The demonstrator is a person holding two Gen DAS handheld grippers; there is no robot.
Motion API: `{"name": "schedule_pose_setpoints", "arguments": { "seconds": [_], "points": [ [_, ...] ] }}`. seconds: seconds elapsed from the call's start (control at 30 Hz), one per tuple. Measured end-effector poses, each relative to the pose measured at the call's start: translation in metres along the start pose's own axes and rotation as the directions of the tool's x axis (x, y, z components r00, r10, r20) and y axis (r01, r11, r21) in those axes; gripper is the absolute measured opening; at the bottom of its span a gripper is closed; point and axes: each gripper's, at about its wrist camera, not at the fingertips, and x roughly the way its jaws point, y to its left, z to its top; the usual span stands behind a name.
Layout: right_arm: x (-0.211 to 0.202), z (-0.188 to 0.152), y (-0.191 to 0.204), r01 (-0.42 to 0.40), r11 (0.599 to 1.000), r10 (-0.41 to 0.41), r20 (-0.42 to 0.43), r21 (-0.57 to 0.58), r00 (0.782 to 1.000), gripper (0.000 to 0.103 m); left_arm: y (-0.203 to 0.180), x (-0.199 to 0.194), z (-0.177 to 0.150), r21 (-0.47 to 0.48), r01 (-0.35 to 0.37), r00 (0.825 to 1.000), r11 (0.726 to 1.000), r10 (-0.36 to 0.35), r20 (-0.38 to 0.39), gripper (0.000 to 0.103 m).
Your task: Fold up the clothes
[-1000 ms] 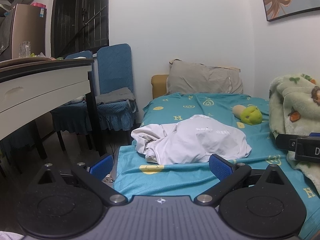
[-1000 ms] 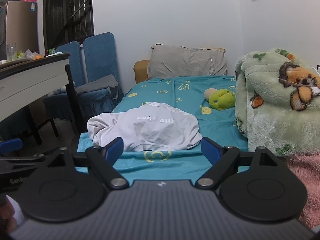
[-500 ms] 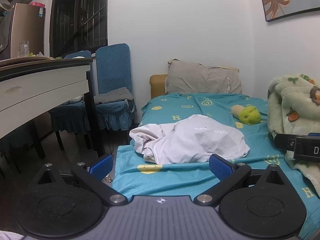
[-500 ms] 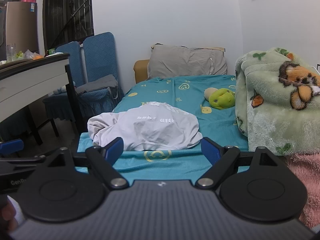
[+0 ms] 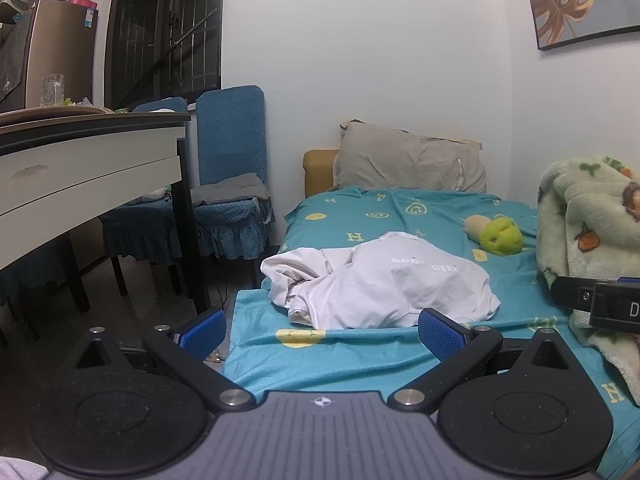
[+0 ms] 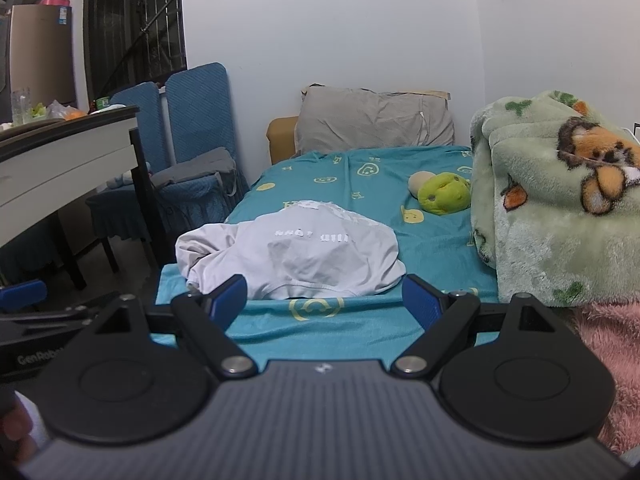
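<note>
A crumpled white garment [image 5: 380,282] [image 6: 292,254] with small printed letters lies in a heap near the foot of a bed covered by a teal sheet [image 5: 400,216] [image 6: 360,328]. My left gripper [image 5: 320,332] hovers open short of the bed's foot, its blue pads wide apart and empty. In the right wrist view my right gripper [image 6: 326,300] also stands open and empty, just in front of the garment's near hem. The right gripper's body [image 5: 596,300] shows at the right edge of the left wrist view, and the left gripper's body [image 6: 28,320] at the left edge of the right wrist view.
A green plush toy [image 5: 500,236] [image 6: 442,194] and a grey pillow [image 5: 408,160] lie farther up the bed. A folded fleece blanket [image 6: 560,200] is piled on the right. A white table [image 5: 80,168] and blue chairs [image 5: 228,184] stand to the left.
Both views have shifted only slightly; the garment sits a little nearer in the right wrist view. Both grippers stay open and nothing was taken hold of.
</note>
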Motion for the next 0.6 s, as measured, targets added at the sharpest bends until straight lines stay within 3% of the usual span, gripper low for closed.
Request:
{"name": "schedule_pose_setpoints", "arguments": {
  "seconds": [0.13,0.27,0.47,0.6],
  "points": [
    [-0.001,0.003,0.000,0.000,1.000,0.000,0.003,0.011,1.000,0.086,-0.003,0.002,-0.002,0.014,0.012,1.000,1.000,-0.012,-0.004,0.103],
    [0.003,0.027,0.001,0.016,1.000,-0.015,-0.014,0.009,1.000,0.086,-0.005,0.006,-0.003,0.030,0.027,0.999,0.999,-0.026,-0.020,0.103],
    [0.006,0.087,-0.006,0.009,1.000,-0.010,0.055,0.028,0.998,0.086,-0.012,0.026,-0.002,0.060,0.060,0.995,0.996,-0.055,-0.082,0.103],
    [0.022,0.095,-0.018,0.018,1.000,-0.018,0.026,0.008,0.999,0.086,-0.016,0.052,0.004,0.109,0.065,0.988,0.992,-0.049,-0.148,0.102]
  ]
}}
